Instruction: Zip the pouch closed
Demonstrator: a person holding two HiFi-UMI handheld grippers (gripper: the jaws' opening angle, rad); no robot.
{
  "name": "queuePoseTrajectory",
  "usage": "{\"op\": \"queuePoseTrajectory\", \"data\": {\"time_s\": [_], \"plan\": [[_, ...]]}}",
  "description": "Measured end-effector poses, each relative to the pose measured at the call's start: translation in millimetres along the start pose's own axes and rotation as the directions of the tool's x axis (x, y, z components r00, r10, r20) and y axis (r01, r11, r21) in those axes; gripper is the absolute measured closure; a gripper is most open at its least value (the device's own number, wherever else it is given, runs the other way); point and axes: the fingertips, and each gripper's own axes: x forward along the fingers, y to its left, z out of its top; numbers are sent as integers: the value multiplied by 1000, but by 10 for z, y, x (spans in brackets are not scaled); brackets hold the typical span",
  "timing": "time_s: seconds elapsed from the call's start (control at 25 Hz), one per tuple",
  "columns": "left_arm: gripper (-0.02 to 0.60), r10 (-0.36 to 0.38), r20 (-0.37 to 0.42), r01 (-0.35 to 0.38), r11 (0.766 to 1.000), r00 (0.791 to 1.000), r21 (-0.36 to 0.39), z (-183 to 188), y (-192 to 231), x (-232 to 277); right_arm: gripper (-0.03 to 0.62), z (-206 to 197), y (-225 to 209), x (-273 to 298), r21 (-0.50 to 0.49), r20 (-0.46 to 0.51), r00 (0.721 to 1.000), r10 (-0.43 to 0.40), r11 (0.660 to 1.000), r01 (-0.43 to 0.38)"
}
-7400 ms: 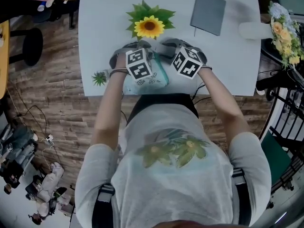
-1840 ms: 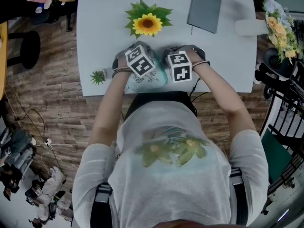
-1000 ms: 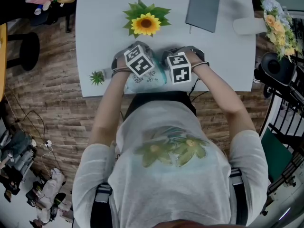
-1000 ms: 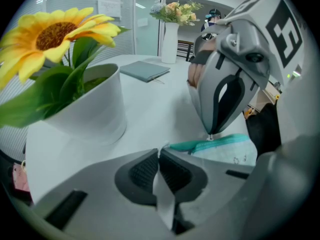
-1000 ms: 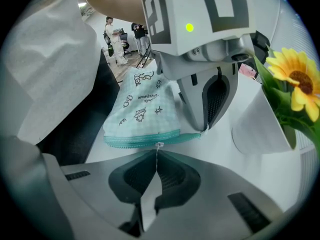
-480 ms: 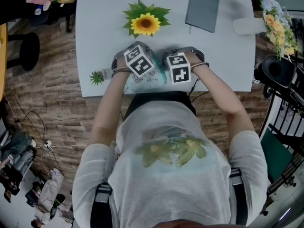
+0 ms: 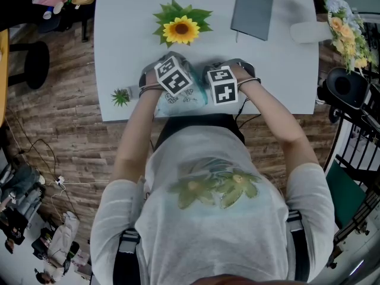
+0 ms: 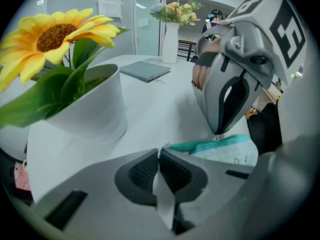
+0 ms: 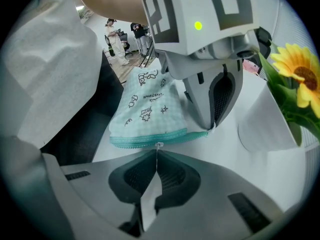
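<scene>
The pale blue checked pouch (image 7: 184, 101) with small drawings lies at the near edge of the white table (image 7: 119, 46), partly under both marker cubes. In the right gripper view the pouch (image 9: 148, 106) shows its teal zipper edge (image 9: 175, 137) toward me. My right gripper (image 9: 156, 155) is shut on the small zipper pull (image 9: 158, 145), about midway along that edge. My left gripper (image 8: 160, 153) is shut on the pouch's end tab, and the teal zipper (image 8: 212, 144) runs off to its right. The two grippers stand close side by side, both pointing steeply down.
A sunflower in a white pot (image 7: 181, 29) stands just behind the grippers. A grey notebook (image 7: 252, 12) lies at the far right. A small green plant (image 7: 121, 97) sits at the table's near left corner. A white vase (image 7: 310, 33) holds flowers (image 7: 349, 28) at the right edge.
Since the earliest frame my right gripper has shifted left, closer to the left one. Over the last second nothing has visibly moved.
</scene>
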Motion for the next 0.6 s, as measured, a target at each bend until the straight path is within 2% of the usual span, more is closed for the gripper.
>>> {"op": "queuePoseTrajectory", "data": {"time_s": [0.6], "plan": [[566, 13, 7, -13, 1000, 1000, -5, 7, 1, -3, 576, -19, 100, 16, 2, -5, 1000, 26, 1000, -26]]}}
